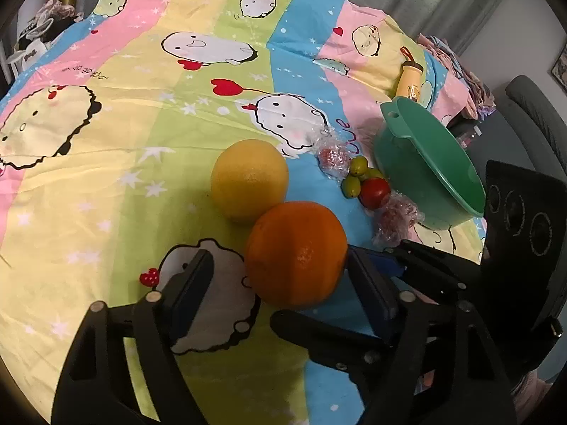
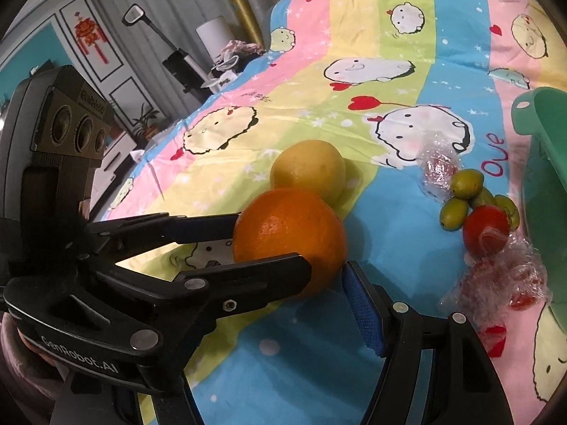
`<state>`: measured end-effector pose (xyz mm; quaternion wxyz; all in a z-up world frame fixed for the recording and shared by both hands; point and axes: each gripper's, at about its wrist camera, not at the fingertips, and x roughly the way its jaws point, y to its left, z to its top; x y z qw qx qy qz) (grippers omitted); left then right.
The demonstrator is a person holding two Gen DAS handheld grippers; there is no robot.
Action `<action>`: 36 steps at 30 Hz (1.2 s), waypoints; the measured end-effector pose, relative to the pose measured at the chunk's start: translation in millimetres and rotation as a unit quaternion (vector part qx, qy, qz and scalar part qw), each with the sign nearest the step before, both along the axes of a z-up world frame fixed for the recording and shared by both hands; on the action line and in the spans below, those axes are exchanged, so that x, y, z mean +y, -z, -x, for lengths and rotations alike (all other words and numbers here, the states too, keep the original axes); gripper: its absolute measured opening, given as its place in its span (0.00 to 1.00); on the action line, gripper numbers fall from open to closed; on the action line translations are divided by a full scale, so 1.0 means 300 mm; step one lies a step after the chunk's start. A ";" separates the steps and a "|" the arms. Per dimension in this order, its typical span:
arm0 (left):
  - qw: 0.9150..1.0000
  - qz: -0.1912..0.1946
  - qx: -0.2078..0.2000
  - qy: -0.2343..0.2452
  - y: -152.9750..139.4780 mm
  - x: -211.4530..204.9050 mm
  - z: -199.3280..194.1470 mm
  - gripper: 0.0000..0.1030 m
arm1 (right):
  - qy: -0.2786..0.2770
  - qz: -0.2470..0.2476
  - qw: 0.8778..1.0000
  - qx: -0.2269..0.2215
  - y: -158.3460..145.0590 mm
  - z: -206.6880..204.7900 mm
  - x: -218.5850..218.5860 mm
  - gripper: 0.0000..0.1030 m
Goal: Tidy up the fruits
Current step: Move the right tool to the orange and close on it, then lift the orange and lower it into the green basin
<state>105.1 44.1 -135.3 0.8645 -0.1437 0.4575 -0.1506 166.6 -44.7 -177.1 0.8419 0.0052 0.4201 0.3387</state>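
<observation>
Covering the whole bed, the cartoon-print sheet [image 1: 149, 113] carries a green basin [image 1: 430, 163] toward its right edge, then a yellow citrus [image 1: 250, 179] touching the orange [image 1: 296, 253] nearer the front edge. Left tool [image 1: 280, 283] straddles that orange, jaws spread, one pad [image 1: 368, 290] just at it; I'd say pickup is underway. Squeezing comes next, while the right tool [image 2: 349, 299] waits spread, empty.

Both wrist views close, angled down, sharing the orange [image 1: 296, 253], opposite sides

"GenRobot.AI" on left gripper [image 2: 244, 241] (white)
</observation>
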 end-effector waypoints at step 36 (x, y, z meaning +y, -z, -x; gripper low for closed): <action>0.998 -0.012 -0.037 0.057 -0.141 -0.184 0.072 0.58 | 0.042 -0.032 0.998 -0.042 -0.100 0.118 -0.138 0.64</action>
